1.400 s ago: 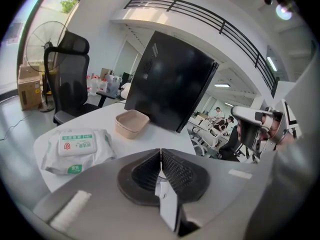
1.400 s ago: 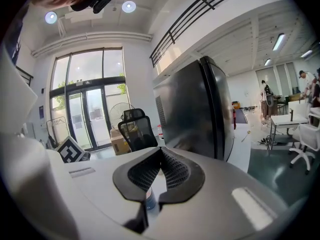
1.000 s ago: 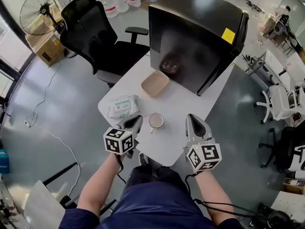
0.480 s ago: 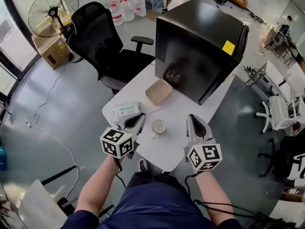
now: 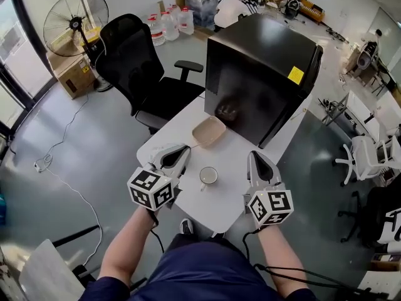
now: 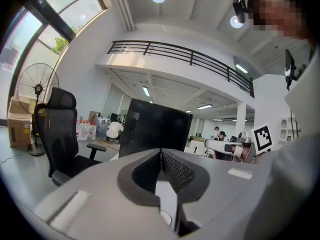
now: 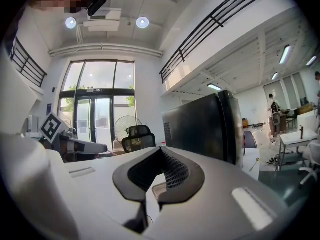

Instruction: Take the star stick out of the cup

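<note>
Head view: left tongs (image 5: 180, 153) and right tongs (image 5: 255, 157), both closed and empty, flank the cup (image 5: 208, 175) at nine and three o'clock, seemingly readying a grab.

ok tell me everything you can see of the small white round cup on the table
The small white round cup stands upright on the white table, near the person's edge, between the left gripper and the right gripper; neither touches it. Seen from above, its inside looks brownish. A thin bit juts from its near-left rim; stick or handle, I cannot tell.
</note>
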